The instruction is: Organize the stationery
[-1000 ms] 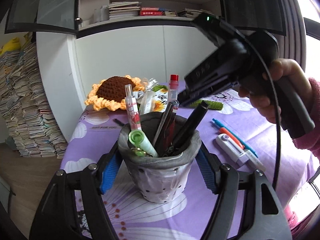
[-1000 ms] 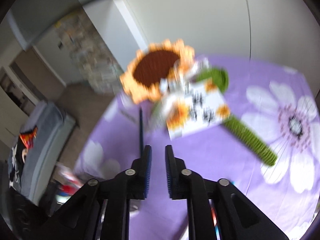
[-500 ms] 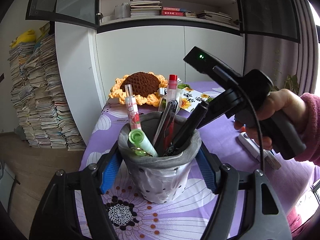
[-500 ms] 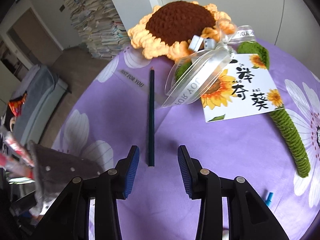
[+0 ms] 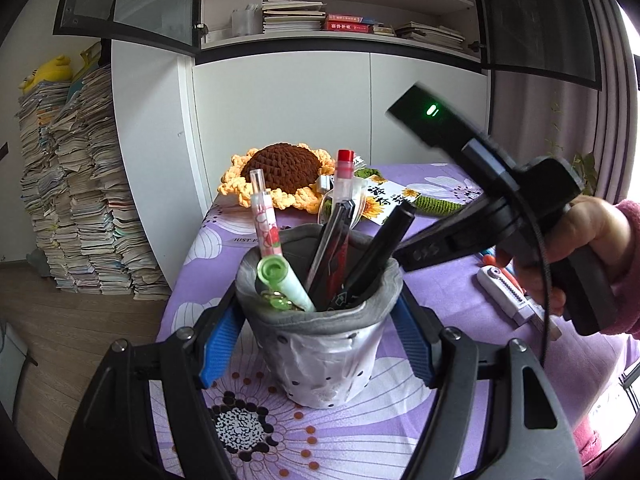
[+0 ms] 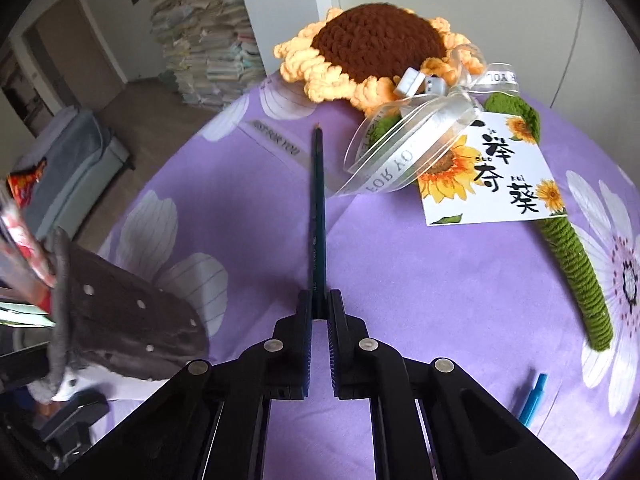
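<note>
The left gripper clamps the grey perforated pen cup, steadying it for loading; ahead, the right gripper pinches the dark green pencil's near end off the purple floral tablecloth.

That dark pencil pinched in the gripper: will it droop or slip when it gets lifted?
The pencil looks straight and rigid, so it probably won't droop. The right gripper pinches only its near end, so it may pivot. Its slim, smooth shaft could slip.

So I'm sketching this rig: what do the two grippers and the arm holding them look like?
Left gripper: black linkages, silver pivot pins, blue ribbed pads. Right gripper: matching build; black pistol handle, black cable, green indicator light. The sleeve is fuzzy pink.
</note>
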### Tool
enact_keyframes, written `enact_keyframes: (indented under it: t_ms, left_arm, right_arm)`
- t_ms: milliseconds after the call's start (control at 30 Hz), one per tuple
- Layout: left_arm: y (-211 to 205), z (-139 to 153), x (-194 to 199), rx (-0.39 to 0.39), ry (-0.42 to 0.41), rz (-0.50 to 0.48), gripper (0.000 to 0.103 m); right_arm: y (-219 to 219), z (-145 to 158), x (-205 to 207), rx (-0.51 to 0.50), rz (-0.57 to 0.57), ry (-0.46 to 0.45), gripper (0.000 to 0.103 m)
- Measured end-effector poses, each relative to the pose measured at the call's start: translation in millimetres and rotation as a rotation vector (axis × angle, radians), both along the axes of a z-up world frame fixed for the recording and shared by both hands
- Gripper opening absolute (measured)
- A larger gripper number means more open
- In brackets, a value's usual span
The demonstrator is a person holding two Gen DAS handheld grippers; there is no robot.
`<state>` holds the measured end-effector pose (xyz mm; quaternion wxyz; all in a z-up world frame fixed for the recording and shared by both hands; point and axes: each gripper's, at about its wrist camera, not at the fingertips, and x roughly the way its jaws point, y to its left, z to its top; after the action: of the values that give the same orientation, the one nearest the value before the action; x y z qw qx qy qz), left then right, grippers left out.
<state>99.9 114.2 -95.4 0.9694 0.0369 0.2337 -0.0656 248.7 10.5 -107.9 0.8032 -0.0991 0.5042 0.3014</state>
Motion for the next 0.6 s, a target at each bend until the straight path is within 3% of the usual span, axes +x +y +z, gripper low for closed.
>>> enact_keyframes:
  t_ms: [333, 600]
  left_arm:
    - [-0.3, 0.6, 0.1, 0.000, -0.001, 0.000, 0.070]
    - [1.0, 0.8, 0.4, 0.001, 0.001, -0.004, 0.070]
  right_arm:
    - [-43.7, 82.1, -45.8, 0.145, -0.012, -0.228, 0.008]
    - [-48.5, 124.1, -70.0, 0.241, -0.001, -0.330, 0.008]
